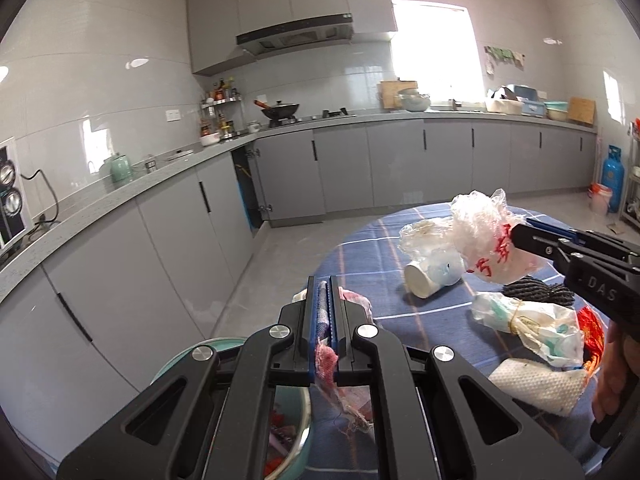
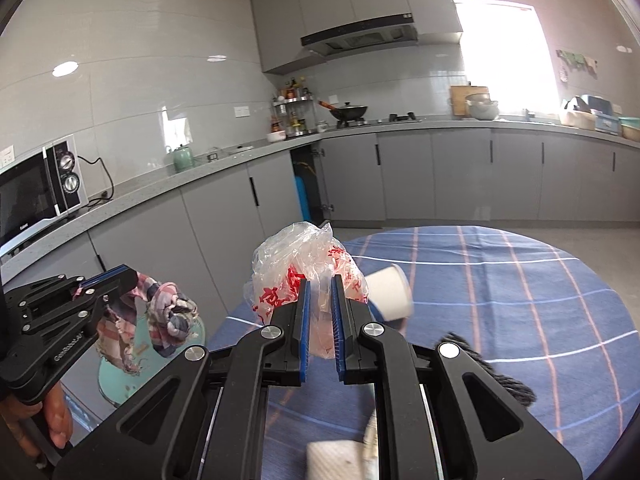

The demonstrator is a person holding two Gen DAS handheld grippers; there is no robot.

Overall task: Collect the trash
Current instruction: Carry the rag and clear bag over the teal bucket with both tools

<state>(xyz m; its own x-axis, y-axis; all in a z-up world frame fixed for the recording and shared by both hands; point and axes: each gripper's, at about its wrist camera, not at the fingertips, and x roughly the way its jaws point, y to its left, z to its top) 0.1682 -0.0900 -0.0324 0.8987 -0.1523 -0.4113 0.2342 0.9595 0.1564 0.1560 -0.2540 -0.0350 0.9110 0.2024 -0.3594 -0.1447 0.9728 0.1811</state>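
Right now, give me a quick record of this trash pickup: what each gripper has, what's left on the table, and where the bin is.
left gripper: jaws shut on the checked rag, lifted off the table
right gripper: jaws shut on the clear plastic bag with red print, lifted
table: round, blue plaid cloth
left on table: paper cup on its side, crumpled wrapper, paper towel wad, dark yarn bundle
bin: teal container beside the table, under the left gripper
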